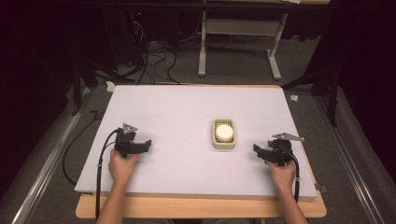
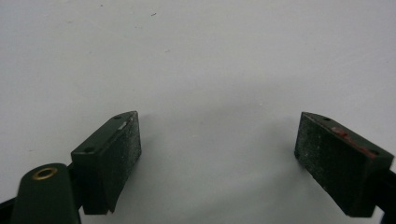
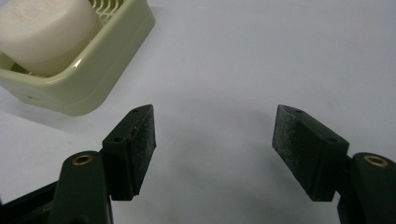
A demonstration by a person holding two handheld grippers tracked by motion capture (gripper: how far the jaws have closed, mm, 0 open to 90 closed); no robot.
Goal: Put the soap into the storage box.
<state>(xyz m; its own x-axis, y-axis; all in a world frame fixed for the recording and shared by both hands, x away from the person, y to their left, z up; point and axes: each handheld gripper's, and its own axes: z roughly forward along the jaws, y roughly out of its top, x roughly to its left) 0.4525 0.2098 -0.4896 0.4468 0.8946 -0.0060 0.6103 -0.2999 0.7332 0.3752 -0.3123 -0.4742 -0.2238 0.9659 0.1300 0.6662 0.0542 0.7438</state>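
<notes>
right gripper view shows the right hand-held gripper open, empty, near the soap dish.

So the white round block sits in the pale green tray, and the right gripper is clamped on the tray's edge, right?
Not clamped: in the right gripper view the right gripper stands open beside the pale green tray, not touching it. The white round block does sit in it.

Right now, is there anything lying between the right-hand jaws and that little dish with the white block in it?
Nothing visible. Bare white table lies between the right gripper and the pale green dish holding the white block; the jaws stand apart with nothing between them.
</notes>
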